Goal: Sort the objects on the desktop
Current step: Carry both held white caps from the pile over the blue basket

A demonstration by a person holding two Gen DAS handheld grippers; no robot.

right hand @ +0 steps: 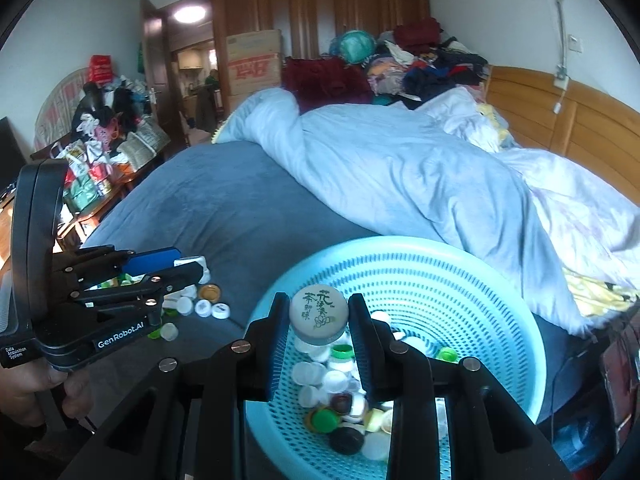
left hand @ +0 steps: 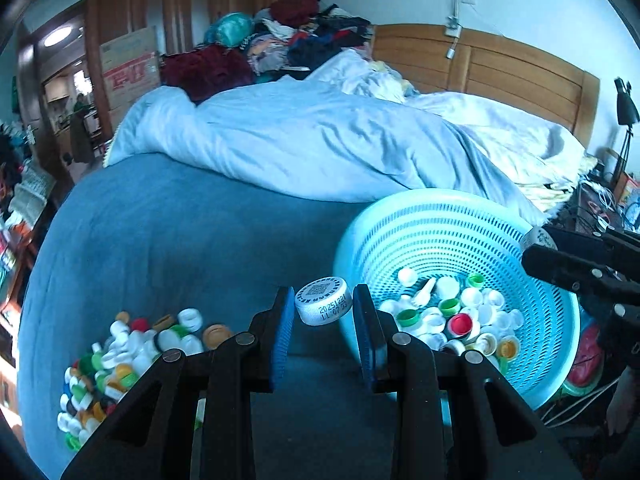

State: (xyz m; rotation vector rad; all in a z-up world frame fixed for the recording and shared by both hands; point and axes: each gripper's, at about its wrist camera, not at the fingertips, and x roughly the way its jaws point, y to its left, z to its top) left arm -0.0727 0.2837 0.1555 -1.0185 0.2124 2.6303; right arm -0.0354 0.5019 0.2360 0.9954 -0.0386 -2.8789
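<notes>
My left gripper (left hand: pixel 323 307) is shut on a white bottle cap with a printed date code (left hand: pixel 323 305), held above the blue bedsheet just left of the light-blue basket (left hand: pixel 400 216). My right gripper (right hand: pixel 319 317) is shut on a white cap with green Chinese print (right hand: pixel 319 314), held over the basket (right hand: pixel 500 280), which holds several caps (right hand: pixel 344 408). A pile of mixed-colour caps (left hand: pixel 116 356) lies on the sheet at the left. The left gripper also shows in the right wrist view (right hand: pixel 188 266), and the right gripper's fingers (left hand: pixel 560 264) reach over the basket rim in the left wrist view.
A crumpled pale-blue duvet (left hand: pixel 320 140) lies behind the basket. Clothes (left hand: pixel 288 36) are heaped at the bed's far end. A wooden headboard (left hand: pixel 500 68) stands at the right. Cluttered shelves (right hand: pixel 100 160) stand left of the bed.
</notes>
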